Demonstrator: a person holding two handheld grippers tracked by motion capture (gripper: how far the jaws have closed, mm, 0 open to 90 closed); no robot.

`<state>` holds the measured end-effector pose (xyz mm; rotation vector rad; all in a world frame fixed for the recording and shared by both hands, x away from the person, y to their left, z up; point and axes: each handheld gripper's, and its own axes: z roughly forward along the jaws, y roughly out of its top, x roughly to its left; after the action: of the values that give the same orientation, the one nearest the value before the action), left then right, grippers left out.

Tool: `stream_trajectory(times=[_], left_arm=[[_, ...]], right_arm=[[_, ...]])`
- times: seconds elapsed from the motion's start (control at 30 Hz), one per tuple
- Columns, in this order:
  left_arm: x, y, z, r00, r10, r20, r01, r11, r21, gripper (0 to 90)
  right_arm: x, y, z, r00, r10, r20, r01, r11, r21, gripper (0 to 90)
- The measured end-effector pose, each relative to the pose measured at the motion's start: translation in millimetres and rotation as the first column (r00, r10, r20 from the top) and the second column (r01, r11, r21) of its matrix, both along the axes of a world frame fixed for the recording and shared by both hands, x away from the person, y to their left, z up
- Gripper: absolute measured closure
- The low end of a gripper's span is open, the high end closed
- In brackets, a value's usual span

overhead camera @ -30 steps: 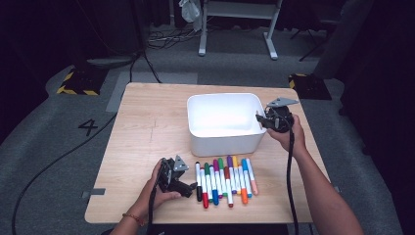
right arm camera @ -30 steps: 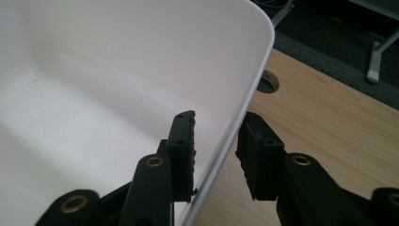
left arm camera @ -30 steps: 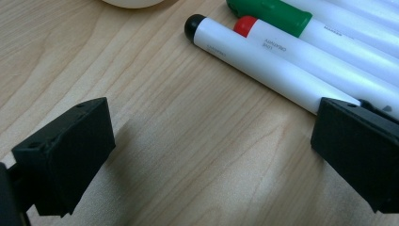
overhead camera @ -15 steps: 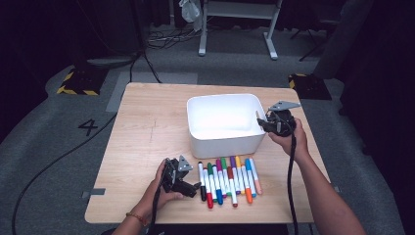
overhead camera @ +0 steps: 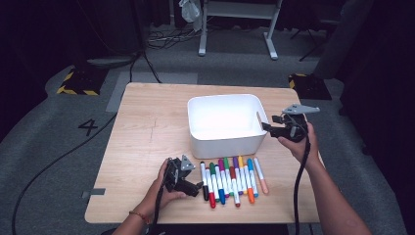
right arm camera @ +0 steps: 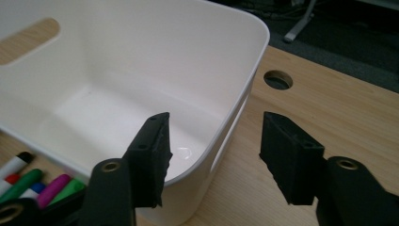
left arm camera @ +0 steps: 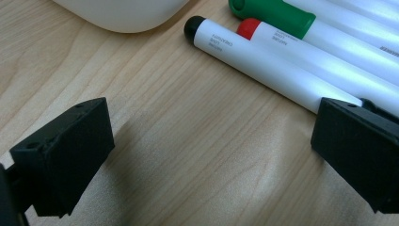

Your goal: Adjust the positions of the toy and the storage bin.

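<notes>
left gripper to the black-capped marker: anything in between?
Nothing. In the left gripper view, bare wood runs between the open left gripper and the black-capped marker, whose far end sits by the right-hand jaw.

White bin point(overhead camera: 227, 142) empty; markers point(overhead camera: 230, 178) rowed just in front.

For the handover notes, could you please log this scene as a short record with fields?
Surface: wooden table
Container: white bin, nothing visible inside
Markers: row of capped markers in front of the bin
Left gripper: open, low on the table beside the black-capped marker
Right gripper: jaws just opened, astride the bin's right wall, nothing held
</notes>
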<state>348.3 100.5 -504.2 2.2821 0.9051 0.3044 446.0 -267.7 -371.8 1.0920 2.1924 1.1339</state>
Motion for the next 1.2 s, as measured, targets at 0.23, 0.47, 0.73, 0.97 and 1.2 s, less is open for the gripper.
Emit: stream_trajectory(times=[0.23,0.47,0.73,0.97,1.2], left_arm=[[0.0,-0.1,0.1,1.0000,-0.001,0.002,0.001,1.0000,0.001,0.0],[0.2,-2.4,0.1,1.0000,-0.007,0.002,0.007,1.0000,0.000,0.0],[1.6,-7.3,0.3,0.9999,-0.013,0.002,0.013,0.9999,0.004,0.1],[4.4,-14.9,0.2,0.9999,-0.016,0.004,0.016,0.9999,0.003,0.0],[8.6,-24.1,0.1,0.9995,-0.031,0.003,0.031,0.9995,0.001,0.0]], right_arm=[[-50.4,-39.2,-12.7,0.9995,0.018,0.024,-0.019,0.9990,0.040,38.9],[-69.6,-51.3,-73.0,0.9930,0.047,-0.109,-0.056,0.9955,-0.077,40.4],[-87.1,-56.7,-108.0,0.9767,0.069,-0.203,-0.095,0.9878,-0.123,41.9],[-96.2,-59.9,-117.7,0.9765,0.078,-0.201,-0.106,0.9854,-0.133,49.5],[-99.4,-70.4,-119.7,0.9829,0.069,-0.171,-0.088,0.9902,-0.108,71.7]])
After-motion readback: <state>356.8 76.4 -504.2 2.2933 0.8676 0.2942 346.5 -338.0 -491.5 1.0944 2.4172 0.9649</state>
